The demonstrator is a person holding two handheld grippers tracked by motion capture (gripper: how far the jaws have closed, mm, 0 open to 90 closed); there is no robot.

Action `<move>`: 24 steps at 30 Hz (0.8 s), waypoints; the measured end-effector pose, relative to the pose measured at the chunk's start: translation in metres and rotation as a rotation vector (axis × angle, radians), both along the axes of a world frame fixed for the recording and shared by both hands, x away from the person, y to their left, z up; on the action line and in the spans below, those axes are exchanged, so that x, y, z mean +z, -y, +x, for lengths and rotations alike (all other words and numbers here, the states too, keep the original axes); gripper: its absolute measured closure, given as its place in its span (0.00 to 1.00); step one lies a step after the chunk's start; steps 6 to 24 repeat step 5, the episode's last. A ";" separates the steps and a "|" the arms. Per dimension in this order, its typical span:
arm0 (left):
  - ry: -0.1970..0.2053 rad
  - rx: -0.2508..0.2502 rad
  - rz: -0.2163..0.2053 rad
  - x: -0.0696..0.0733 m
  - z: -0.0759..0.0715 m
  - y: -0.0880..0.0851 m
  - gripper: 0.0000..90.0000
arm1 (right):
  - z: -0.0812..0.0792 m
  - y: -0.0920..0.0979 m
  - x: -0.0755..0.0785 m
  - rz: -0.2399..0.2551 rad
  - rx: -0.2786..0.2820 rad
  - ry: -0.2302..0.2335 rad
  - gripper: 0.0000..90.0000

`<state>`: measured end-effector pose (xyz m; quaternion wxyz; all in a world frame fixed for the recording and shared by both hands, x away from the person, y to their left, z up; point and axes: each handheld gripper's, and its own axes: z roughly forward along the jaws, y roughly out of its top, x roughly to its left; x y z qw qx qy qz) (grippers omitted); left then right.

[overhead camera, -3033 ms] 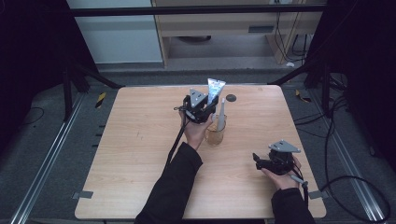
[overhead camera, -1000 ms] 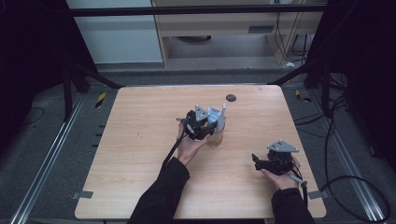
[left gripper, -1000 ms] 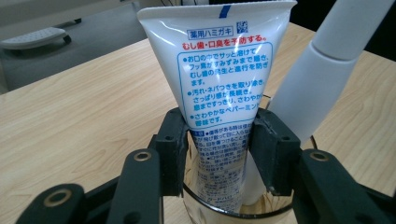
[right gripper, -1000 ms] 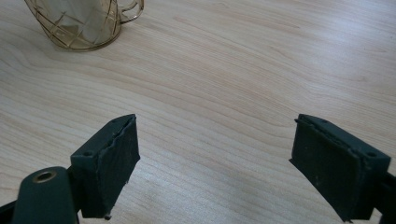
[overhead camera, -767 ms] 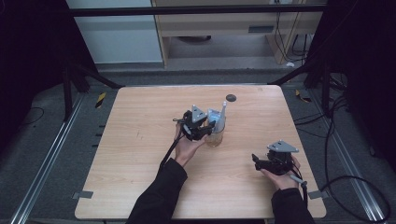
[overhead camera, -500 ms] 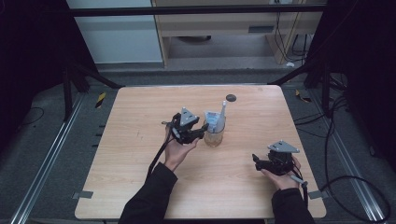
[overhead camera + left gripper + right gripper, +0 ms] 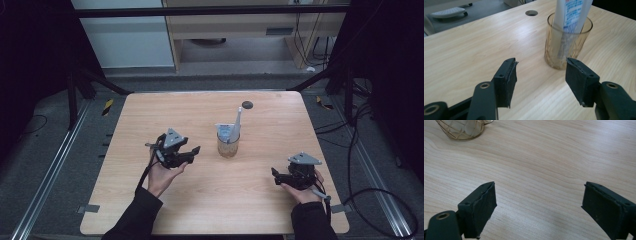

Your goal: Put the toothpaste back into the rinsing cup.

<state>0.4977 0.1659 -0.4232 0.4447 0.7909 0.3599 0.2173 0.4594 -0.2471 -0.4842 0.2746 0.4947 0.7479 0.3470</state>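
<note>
Toothpaste tube (image 7: 233, 127) stands in the glass cup (image 7: 228, 145), just ahead of the left gripper (image 7: 189, 152). Its jaws are wide apart and hold nothing. I think pulling straight back keeps the cup safe. The right gripper (image 7: 276, 175) is open too.

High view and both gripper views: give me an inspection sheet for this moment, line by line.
Surface: wooden table, round hole near far edge.
Job's things: amber glass upright, tube standing in it.
Clutter: nothing seen.
Grippers: left gripper open, short of the glass; right gripper open, empty, near right corner.
Cables: black cable on the floor at right.
Surroundings: dark frame, grey floor, yellow-black tape.
</note>
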 end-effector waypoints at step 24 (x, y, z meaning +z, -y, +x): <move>-0.022 0.031 0.021 -0.012 -0.012 -0.025 0.44 | -0.002 0.001 -0.001 0.004 -0.003 -0.013 0.12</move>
